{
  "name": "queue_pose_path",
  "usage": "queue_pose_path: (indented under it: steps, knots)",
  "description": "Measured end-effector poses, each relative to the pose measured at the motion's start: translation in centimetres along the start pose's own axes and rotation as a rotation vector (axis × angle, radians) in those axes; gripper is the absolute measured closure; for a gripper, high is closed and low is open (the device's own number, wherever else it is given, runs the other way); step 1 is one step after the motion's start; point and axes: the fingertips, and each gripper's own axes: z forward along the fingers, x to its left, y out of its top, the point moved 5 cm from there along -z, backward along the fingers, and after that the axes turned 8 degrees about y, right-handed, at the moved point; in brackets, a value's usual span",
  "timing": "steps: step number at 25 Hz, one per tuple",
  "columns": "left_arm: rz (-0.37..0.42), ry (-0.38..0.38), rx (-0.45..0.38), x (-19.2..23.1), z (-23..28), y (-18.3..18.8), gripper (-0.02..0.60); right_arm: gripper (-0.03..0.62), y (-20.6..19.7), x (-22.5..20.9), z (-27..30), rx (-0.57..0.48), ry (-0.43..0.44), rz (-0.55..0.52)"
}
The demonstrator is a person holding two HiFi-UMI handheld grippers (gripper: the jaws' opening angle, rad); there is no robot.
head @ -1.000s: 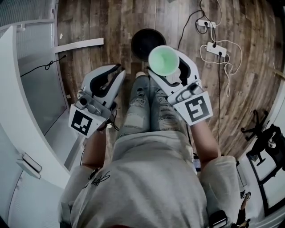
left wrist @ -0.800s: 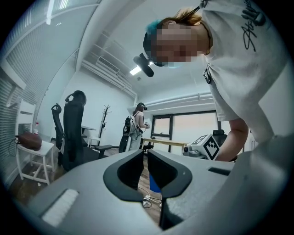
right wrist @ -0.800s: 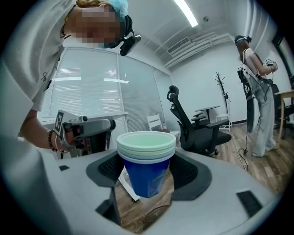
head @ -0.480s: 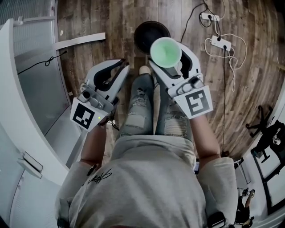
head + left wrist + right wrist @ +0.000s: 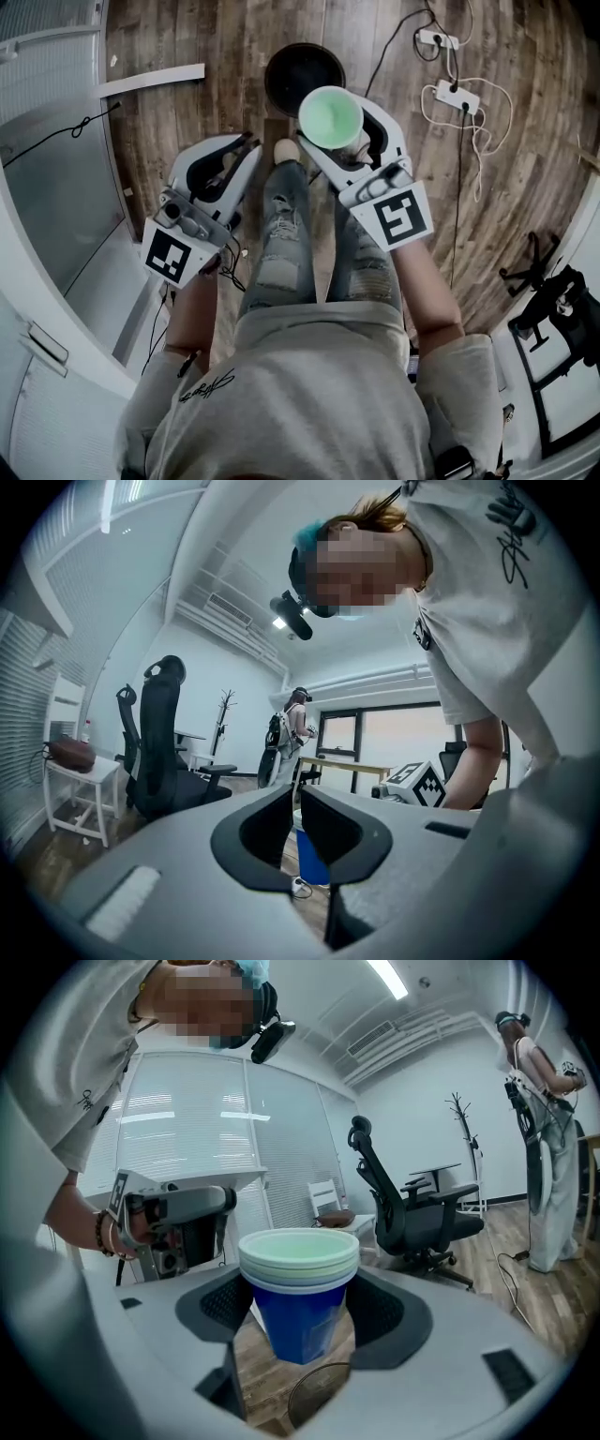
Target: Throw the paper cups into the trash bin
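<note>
The right gripper (image 5: 333, 131) clamps the stacked paper cups (image 5: 300, 1309) just near of the trash bin (image 5: 284, 70) (carrying step); next it should reach farther and release. The left gripper (image 5: 247, 142) is closed and empty.

Quick tally: one nested stack of paper cups (image 5: 300, 1309), at least three rims showing; one round trash bin (image 5: 284, 77); two power strips (image 5: 457, 97).
</note>
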Motion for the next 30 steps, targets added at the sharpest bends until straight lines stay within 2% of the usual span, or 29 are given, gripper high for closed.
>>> queue_pose_path:
  steps: [12, 30]
  knots:
    - [-0.026, 0.090, 0.010, -0.3, 0.2, -4.3, 0.551, 0.283, -5.6, -2.0, 1.5, 0.050, 0.059, -0.015]
    - [-0.071, 0.149, 0.026, 0.8, -2.2, -9.1, 0.551, 0.283, -14.4, -3.5, 6.5, 0.129, 0.043, 0.004]
